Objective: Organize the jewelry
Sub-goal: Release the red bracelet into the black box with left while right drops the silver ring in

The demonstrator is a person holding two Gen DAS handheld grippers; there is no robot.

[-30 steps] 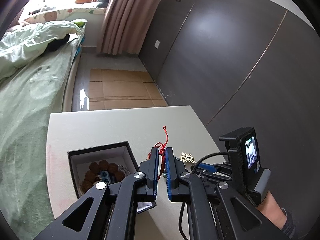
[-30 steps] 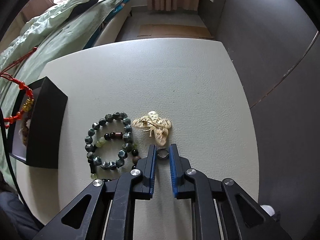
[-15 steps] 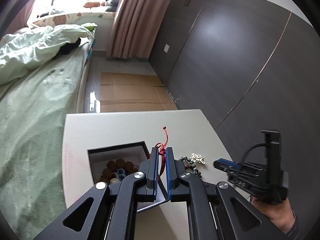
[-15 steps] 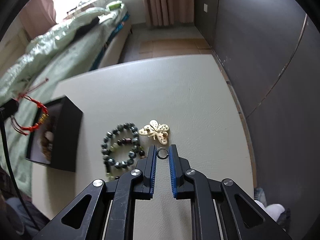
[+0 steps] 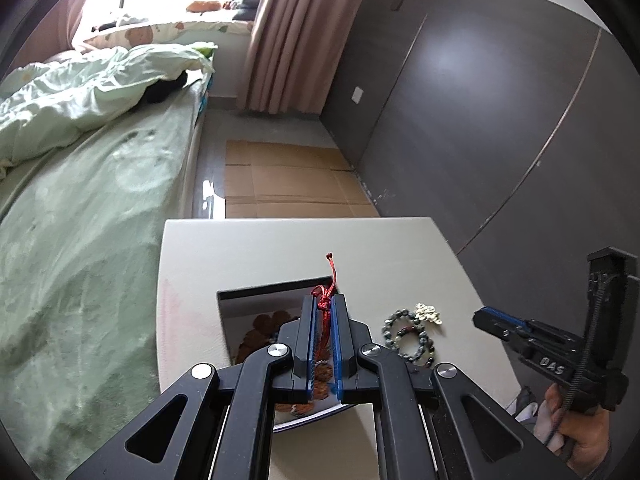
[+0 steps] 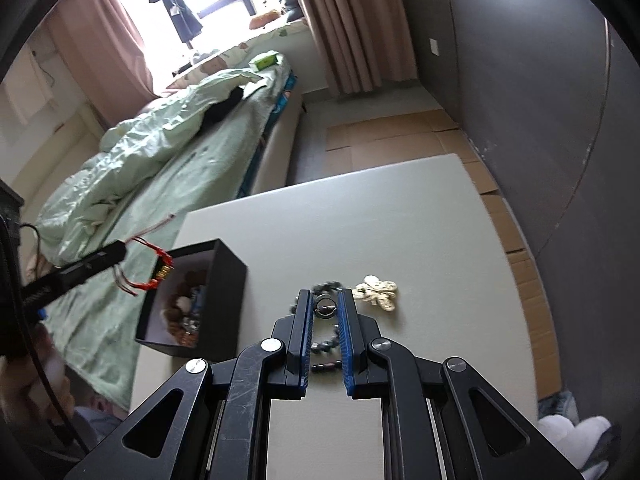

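Observation:
My left gripper (image 5: 324,300) is shut on a red cord bracelet (image 5: 325,298) and holds it over the open black jewelry box (image 5: 256,292), which has brown beads and other pieces inside. In the right wrist view that bracelet (image 6: 154,270) hangs from the left gripper (image 6: 120,250) beside the box (image 6: 228,280). My right gripper (image 6: 325,302) is shut on a small silver ring (image 6: 325,306), raised above the white table (image 6: 360,220). A dark green bead bracelet (image 5: 408,338) and a gold butterfly brooch (image 6: 378,292) lie on the table below it.
A bed with a green cover (image 5: 80,220) runs along the table's left side. A dark grey wall (image 5: 480,120) stands to the right. Flattened cardboard (image 5: 288,184) covers the floor past the table's far edge. The person's hand (image 5: 580,436) holds the right gripper's handle.
My right gripper has lifted the ring off the table, away from the brooch and beads. The left gripper has drifted sideways with the red bracelet, staying over the box.

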